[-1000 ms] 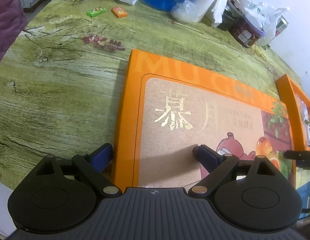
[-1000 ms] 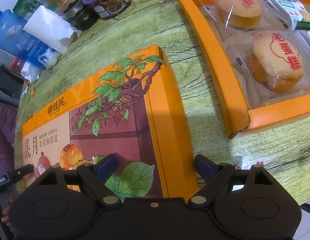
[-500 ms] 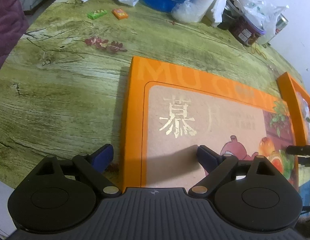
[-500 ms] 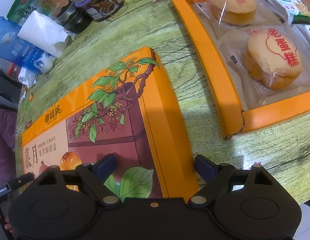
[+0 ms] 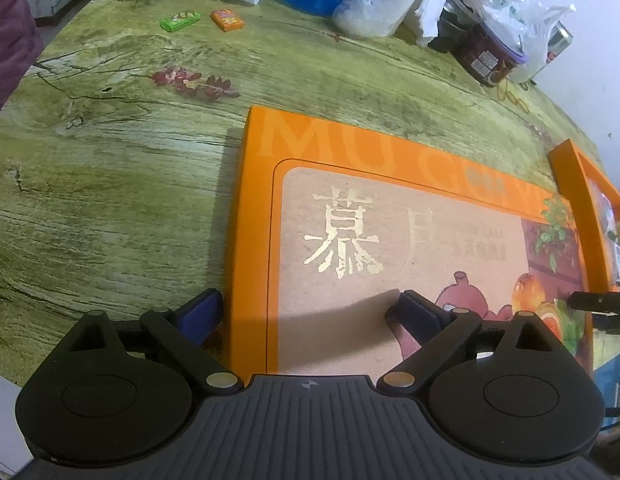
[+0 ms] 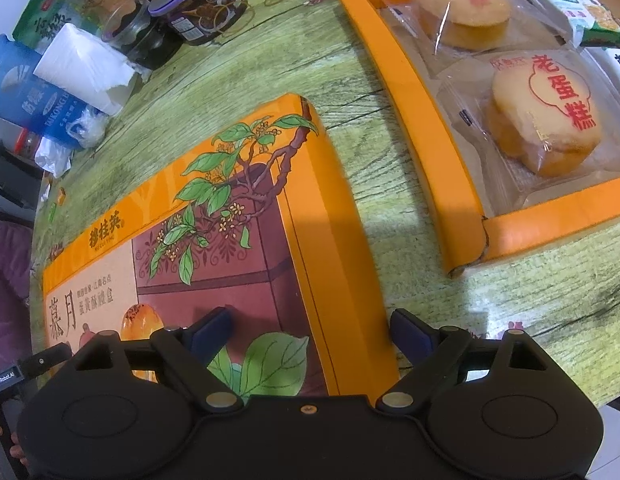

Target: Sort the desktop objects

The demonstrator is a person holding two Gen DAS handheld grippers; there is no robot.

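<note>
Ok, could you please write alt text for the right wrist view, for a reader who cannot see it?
The right gripper hangs open over the right end of a flat orange gift-box lid lying on a green wood-grain table, one finger over the lid and one past its edge. To the right, an open orange tray holds wrapped yellow cakes.

A home dining table (image 5: 109, 168) crowded with packaged cakes (image 6: 546, 128), food jars (image 6: 201, 8) and a tissue roll (image 6: 85, 68)
</note>
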